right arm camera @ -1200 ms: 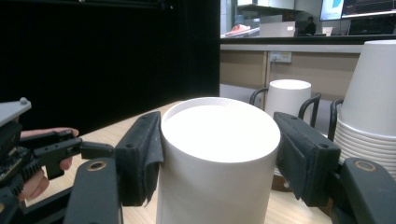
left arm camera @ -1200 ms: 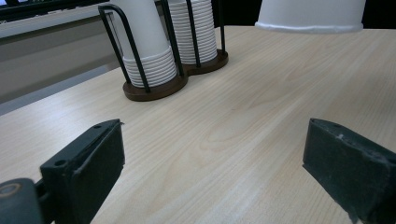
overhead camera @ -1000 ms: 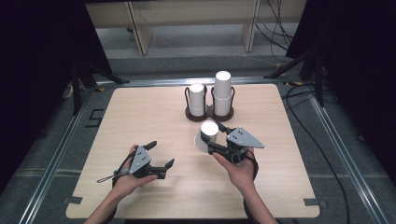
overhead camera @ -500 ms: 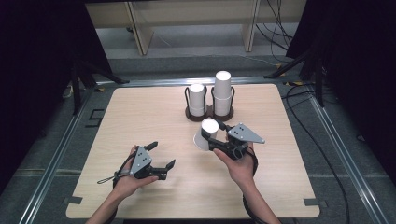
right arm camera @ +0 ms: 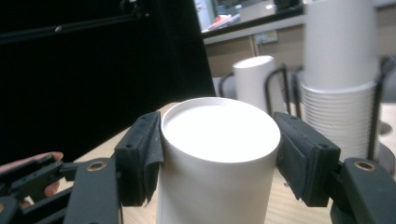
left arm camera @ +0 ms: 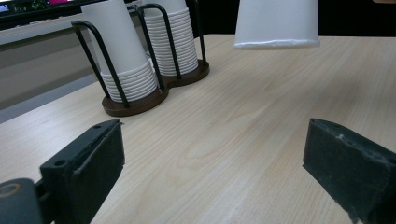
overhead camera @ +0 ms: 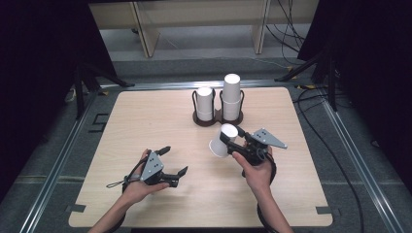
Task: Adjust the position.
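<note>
A pale wooden bench (overhead camera: 145, 121) fills the middle of the high view, with dark curtains at both sides and cables on the grey floor beyond. Toward the upper centre of the bench we see a dark wire cup holder (overhead camera: 217, 116) carrying two stacks of white paper cups (overhead camera: 232, 97). Our right gripper (overhead camera: 238, 144) has its jaws clamped on a single paper cup (overhead camera: 223, 140), held upside down and tilted, clear of the wood just below the holder; in the right gripper view the pads press both sides of the wall near its closed base. Our left gripper (overhead camera: 173, 162) rests at the lower left with its jaws wide apart and nothing between them. To do this well, we judge the squeeze should stay light, since thin paper walls dent easily, and the cup should be levelled before it is set down. Compared with a second ago, the cup has tipped further and drifted slightly toward the frame's bottom; the left gripper has barely shifted.
</note>
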Demonstrator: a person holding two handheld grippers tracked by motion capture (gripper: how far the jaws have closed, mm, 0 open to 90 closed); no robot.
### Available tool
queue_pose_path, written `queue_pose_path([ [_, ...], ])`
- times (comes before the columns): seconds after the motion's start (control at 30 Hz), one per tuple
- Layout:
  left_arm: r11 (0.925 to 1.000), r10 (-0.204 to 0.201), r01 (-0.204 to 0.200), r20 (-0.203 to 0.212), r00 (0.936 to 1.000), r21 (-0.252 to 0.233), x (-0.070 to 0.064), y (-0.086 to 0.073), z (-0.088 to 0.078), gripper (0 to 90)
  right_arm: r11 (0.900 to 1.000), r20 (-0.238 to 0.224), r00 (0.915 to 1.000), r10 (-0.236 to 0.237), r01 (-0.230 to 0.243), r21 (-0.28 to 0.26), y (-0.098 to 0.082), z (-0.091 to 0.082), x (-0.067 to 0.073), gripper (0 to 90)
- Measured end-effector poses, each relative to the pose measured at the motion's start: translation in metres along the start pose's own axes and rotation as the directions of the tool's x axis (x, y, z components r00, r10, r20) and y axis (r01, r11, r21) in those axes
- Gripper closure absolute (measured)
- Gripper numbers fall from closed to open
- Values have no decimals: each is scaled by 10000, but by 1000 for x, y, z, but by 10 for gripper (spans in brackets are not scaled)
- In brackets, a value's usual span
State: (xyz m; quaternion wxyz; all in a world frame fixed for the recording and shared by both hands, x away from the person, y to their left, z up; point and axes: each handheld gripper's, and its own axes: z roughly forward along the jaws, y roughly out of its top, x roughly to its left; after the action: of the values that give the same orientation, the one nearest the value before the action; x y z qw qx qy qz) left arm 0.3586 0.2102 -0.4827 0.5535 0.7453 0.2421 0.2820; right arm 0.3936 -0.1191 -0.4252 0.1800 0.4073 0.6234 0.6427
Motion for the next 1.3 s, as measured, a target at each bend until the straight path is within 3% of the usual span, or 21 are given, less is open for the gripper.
queue_pose_path([
  [0.23, 10000, 4, -4, 70, 10000, -44, -1, 1, 4, 50, 9901, 177, 9900, 1400, -1399, -78, -2, -5, -18, 360],
  [0.27, 10000, 4, -3, 57, 10000, -39, 0, 1, 4, 50, 9836, 228, 9834, 1802, -1801, -45, -2, -5, -21, 360],
  [0.3, 9998, -51, 52, 72, 10000, -177, 0, 0, 6, 50, 9836, 228, 9834, 1802, -1801, -45, -2, -5, -21, 360],
  [0.33, 9999, -117, 116, 56, 9999, 83, 0, 0, 4, 50, 9806, 223, 9803, 1961, -1962, -16, -2, -5, -24, 359],
  [0.37, 9998, -48, 49, 52, 10000, -179, 0, 0, 6, 50, 9752, 120, 9751, 2214, -2213, -57, -1, -5, -26, 360],
  [0.53, 9999, -37, 37, 12, 10000, -143, 1, 0, 7, 50, 9359, -164, 9358, 3521, -3523, -78, -1, -1, -36, 359],
  [0.67, 10000, -10, 11, 32, 10000, -46, 0, 2, 8, 50, 9104, -323, 9102, 4129, -4135, -140, -4, 4, -44, 360],
  [0.7, 10000, 33, -34, 43, 10000, 48, 0, 2, 8, 50, 8981, -338, 8978, 4392, -4397, -78, -4, 5, -45, 360],
  [0.83, 9999, 10, -9, 116, 9999, -128, -1, 3, 13, 50, 8835, -393, 8830, 4676, -4684, -109, -8, 9, -54, 360],
  [0.87, 9999, 31, -29, 124, 9999, -136, -2, 4, 15, 50, 8508, -418, 8501, 5249, -5255, -26, -7, 9, -53, 360],
  [0.9, 10000, 68, -68, 136, 9999, -3, -2, 5, 15, 50, 8591, -305, 8587, 5116, -5118, 5, -7, 9, -56, 360],
  [0.97, 10000, 28, -27, 252, 9997, -17, -2, 7, 18, 51, 8413, -322, 8411, 5399, -5404, -104, -9, 10, -58, 360],
  [1.0, 10000, 10, -8, 304, 9995, -83, -3, 8, 20, 51, 8204, -328, 8200, 5714, -5718, -36, -9, 10, -58, 360],
  [1.03, 9999, 24, -20, 339, 9994, -108, -3, 9, 22, 51, 8213, -345, 8208, 5702, -5705, -5, -9, 10, -60, 360],
  [1.1, 10000, 28, -27, 396, 9992, -38, -4, 11, 25, 50, 8091, -315, 8087, 5874, -5877, -1, -10, 10, -62, 360],
  [1.13, 9999, -27, 33, 437, 9990, -147, -4, 11, 28, 50, 8078, -354, 8076, 5887, -5893, -94, -11, 10, -64, 360],
  [1.17, 9999, -48, 53, 472, 9989, -102, -4, 12, 29, 49, 7895, -412, 7889, 6131, -6137, -8, -11, 9, -63, 360],
  [1.2, 9998, -51, 61, 507, 9987, -192, -4, 13, 32, 49, 7940, -373, 7936, 6073, -6079, -69, -12, 10, -65, 360],
  [1.23, 10000, -71, 73, 497, 9987, -40, -4, 14, 34, 48, 7883, -432, 7878, 6145, -6152, -54, -13, 10, -67, 360],
  [1.27, 9999, -116, 122, 505, 9987, -108, -5, 14, 37, 41, 7911, -388, 7910, 6105, -6114, -168, -14, 11, -68, 360],
  [1.3, 9999, -126, 127, 524, 9985, -26, -6, 15, 39, 32, 7880, -404, 7879, 6144, -6154, -179, -14, 11, -69, 360],
])
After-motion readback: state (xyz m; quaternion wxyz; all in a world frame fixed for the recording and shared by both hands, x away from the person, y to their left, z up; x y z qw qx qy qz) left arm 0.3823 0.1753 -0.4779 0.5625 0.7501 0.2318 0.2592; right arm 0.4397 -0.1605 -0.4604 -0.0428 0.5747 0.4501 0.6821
